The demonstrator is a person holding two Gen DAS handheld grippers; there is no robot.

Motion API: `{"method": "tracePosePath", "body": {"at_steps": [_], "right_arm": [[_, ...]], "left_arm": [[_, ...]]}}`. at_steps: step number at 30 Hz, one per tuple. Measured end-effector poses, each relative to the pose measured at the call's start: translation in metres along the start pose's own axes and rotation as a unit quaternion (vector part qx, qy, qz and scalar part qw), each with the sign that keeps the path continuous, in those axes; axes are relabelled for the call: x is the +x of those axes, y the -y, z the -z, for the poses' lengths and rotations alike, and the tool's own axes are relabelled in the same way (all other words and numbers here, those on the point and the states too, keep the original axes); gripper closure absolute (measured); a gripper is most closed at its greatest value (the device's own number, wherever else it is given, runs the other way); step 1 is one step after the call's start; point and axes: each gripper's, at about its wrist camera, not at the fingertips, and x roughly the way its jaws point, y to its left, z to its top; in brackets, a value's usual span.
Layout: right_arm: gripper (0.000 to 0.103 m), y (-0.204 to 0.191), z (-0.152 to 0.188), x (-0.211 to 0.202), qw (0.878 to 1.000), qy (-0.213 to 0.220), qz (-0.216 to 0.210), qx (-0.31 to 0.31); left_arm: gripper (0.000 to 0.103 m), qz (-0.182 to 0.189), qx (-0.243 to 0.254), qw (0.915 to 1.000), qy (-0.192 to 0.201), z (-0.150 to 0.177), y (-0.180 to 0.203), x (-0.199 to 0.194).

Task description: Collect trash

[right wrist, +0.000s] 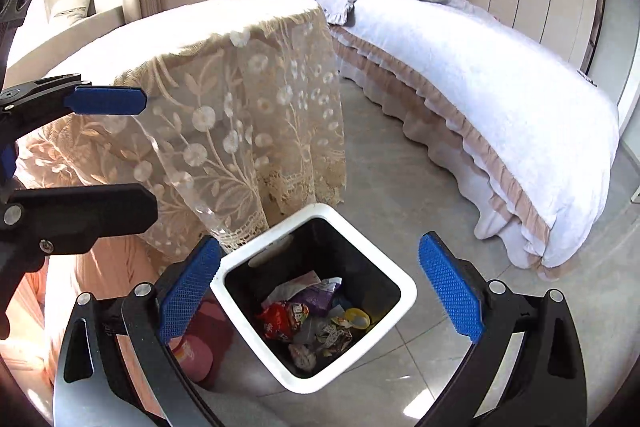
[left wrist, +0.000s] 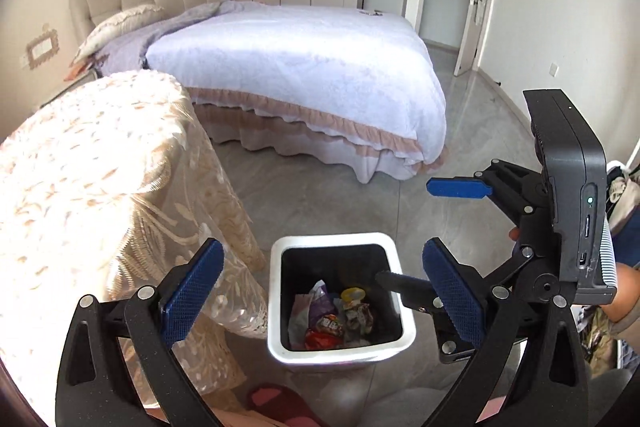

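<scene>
both claws, left claw (left wrist: 320, 291) and right claw (right wrist: 320, 297), hang wide open and empty above the bin (left wrist: 276, 311), which stands on the floor beside the tabletop (left wrist: 80, 155). wrappers (right wrist: 304, 319) already lie inside; no loose trash shows elsewhere, so collection looks nearly finished.
</scene>
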Motion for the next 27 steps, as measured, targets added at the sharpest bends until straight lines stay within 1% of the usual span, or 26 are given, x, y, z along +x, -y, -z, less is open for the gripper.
{"method": "tracePosePath", "body": {"at_steps": [4, 6, 10, 12, 14, 17, 19, 21, 24, 27], "right_arm": [[0.004, -0.026, -0.016, -0.017, 0.999, 0.031, 0.000, -0.029], [0.004, -0.038, -0.024, -0.023, 0.998, 0.049, 0.001, -0.037], [0.004, -0.057, -0.042, -0.030, 0.996, 0.081, -0.019, -0.014], [0.004, -0.067, -0.053, -0.031, 0.995, 0.093, -0.023, -0.001], [0.004, -0.076, -0.064, -0.035, 0.994, 0.106, -0.033, 0.009], [0.004, -0.089, -0.078, -0.044, 0.991, 0.121, -0.046, 0.016], [0.004, -0.101, -0.087, -0.051, 0.990, 0.133, -0.044, 0.012], [0.004, -0.111, -0.095, -0.057, 0.989, 0.142, -0.043, 0.005], [0.004, -0.132, -0.104, -0.065, 0.987, 0.150, -0.051, -0.007], [0.004, -0.156, -0.112, -0.074, 0.985, 0.159, -0.058, -0.021]], "left_arm": [[0.005, -0.019, -0.011, 0.9989, 0.040, -0.001, -0.004, -0.036], [0.005, -0.041, -0.016, 0.9974, 0.057, 0.001, -0.011, -0.054], [0.005, -0.089, -0.023, 0.9916, 0.091, 0.007, -0.028, -0.085], [0.005, -0.120, -0.033, 0.9868, 0.104, 0.012, -0.040, -0.100], [0.005, -0.138, -0.046, 0.9824, 0.117, 0.018, -0.053, -0.117], [0.005, -0.193, -0.054, 0.9699, 0.138, 0.028, -0.068, -0.141], [0.005, -0.230, -0.057, 0.9601, 0.149, 0.034, -0.081, -0.159], [0.005, -0.257, -0.066, 0.9513, 0.157, 0.039, -0.091, -0.173], [0.005, -0.279, -0.080, 0.9417, 0.169, 0.048, -0.101, -0.194], [0.005, -0.290, -0.087, 0.9363, 0.177, 0.056, -0.103, -0.211]]}}
